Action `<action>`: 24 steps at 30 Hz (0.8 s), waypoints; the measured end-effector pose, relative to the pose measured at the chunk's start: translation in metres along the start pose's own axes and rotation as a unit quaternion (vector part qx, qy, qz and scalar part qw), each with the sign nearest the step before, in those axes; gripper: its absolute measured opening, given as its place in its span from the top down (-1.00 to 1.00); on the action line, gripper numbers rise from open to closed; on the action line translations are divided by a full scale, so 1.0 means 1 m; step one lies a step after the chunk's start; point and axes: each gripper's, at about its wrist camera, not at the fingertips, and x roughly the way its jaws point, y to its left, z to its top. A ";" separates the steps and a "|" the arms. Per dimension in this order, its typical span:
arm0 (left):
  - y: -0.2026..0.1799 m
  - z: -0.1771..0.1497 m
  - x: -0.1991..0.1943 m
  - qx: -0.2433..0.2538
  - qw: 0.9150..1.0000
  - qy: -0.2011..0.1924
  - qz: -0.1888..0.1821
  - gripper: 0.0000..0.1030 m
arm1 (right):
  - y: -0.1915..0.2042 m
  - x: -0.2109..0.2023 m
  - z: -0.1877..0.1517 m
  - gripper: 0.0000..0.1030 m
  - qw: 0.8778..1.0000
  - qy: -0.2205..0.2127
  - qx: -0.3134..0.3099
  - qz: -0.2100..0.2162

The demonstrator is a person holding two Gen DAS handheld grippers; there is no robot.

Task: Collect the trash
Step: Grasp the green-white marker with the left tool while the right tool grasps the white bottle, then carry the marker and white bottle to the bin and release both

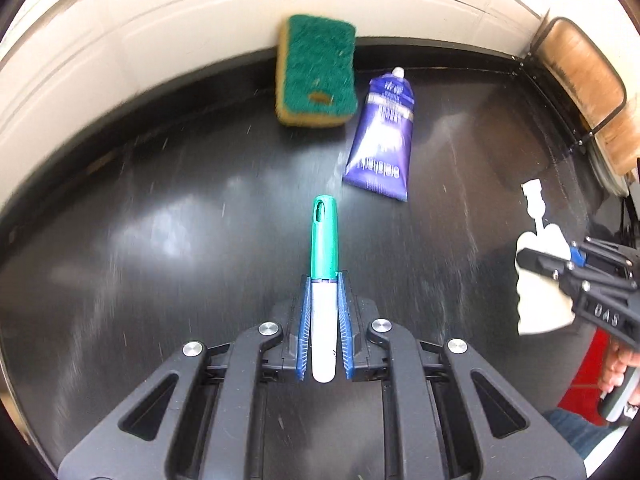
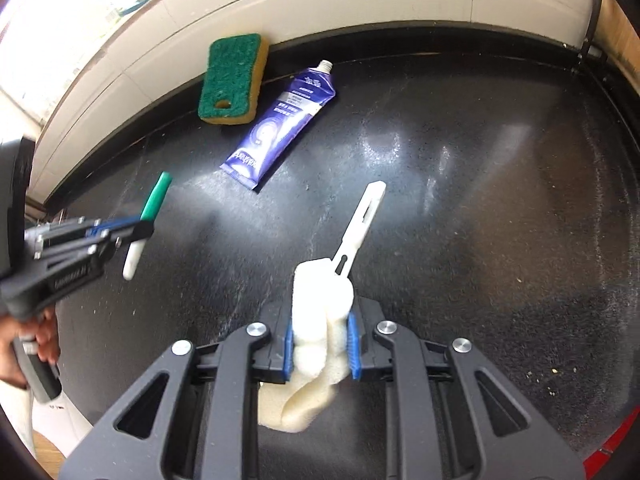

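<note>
Marker [image 1: 323,280], green cap + white barrel, sits clamped in left claw [image 1: 324,280], cap pointing fwd, lifted off dark surface [image 1: 160,240]. Right claw [image 2: 322,320] clenched on white foam brush [image 2: 320,300]; foam squashed btwn blue pads, flat plastic handle sticking out ahead. Still on surface near back wall: green/yellow sponge [image 1: 316,72] leaning on wall, purple tube [image 1: 384,132] w/o cap just beside it.

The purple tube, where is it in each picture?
Left wrist view: the purple tube lies right of centre in the upper half, cap end pointing away.
Right wrist view: the purple tube lies left of centre in the upper half, slanted.
Shared landmark: the green sponge leaning on the wall, just left of the tube.
</note>
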 end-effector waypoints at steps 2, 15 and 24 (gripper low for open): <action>0.004 -0.025 -0.007 -0.023 1.000 0.001 0.000 0.76 | 0.004 -0.004 -0.004 0.60 1.000 -0.001 -0.005 0.001; 0.070 -0.158 -0.080 -0.235 0.969 -0.061 0.056 0.76 | 0.180 0.006 -0.018 0.60 0.967 0.047 -0.228 0.106; 0.106 -0.398 -0.154 -0.504 0.846 -0.087 0.149 0.76 | 0.410 0.006 -0.149 0.60 0.830 0.144 -0.481 0.241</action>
